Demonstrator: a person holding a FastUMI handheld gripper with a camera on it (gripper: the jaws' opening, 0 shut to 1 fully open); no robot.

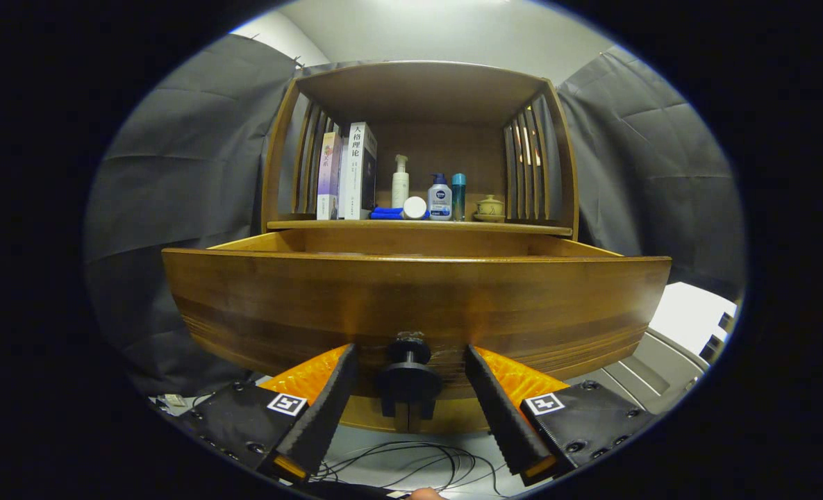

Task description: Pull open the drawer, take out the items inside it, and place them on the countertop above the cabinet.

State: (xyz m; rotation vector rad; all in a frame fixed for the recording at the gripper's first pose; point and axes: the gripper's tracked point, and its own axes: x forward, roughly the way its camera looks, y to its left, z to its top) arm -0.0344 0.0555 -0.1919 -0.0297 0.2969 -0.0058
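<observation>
**Drawer pulled out, knob between open fingers**

My hand-held gripper stands open, fingers either side of the drawer knob, touching neither. The wooden drawer is drawn out at 12 o'clock ahead of me; its contents are hidden behind its front. Books and bottles stand on the tabletop beyond.
</observation>
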